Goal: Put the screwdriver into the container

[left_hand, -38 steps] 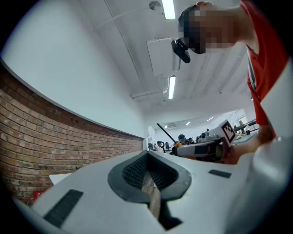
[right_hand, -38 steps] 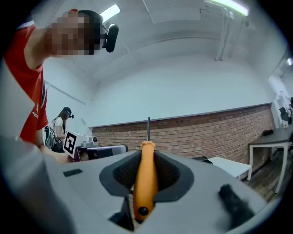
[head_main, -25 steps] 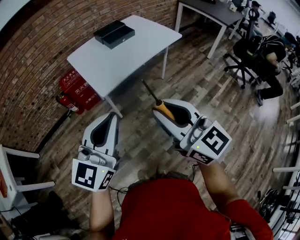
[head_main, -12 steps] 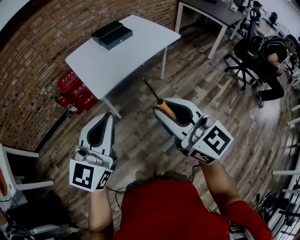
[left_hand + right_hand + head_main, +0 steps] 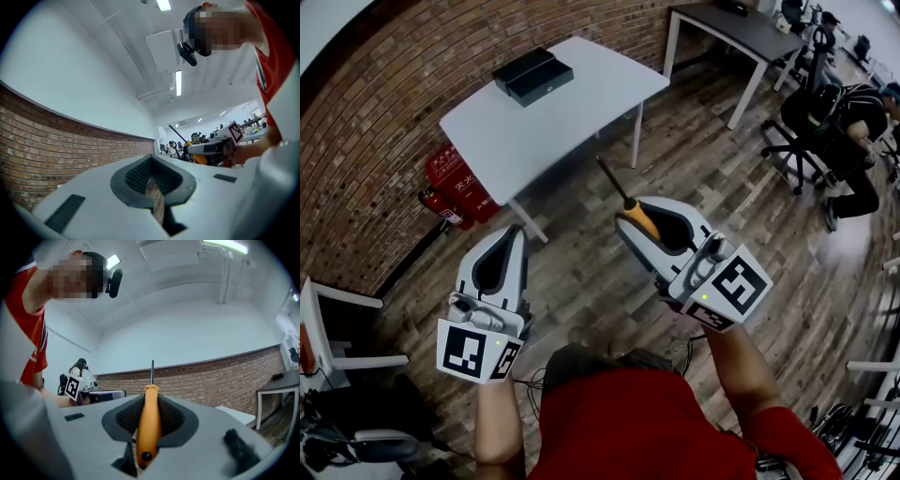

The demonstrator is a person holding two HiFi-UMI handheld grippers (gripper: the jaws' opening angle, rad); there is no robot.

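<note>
Carry step. Right gripper [image 5: 645, 217] is clamped on the orange-handled, dark-shafted screwdriver [image 5: 149, 427], held in the air. Left gripper [image 5: 508, 236] is pinched together, empty. Next move probably needs a forward reach to the black rectangular container [image 5: 532, 73] on the white table [image 5: 572, 117].

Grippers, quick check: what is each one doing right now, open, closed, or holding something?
Left gripper: closed, nothing between its jaws.
Right gripper: closed on the screwdriver, gripping its orange handle.
</note>
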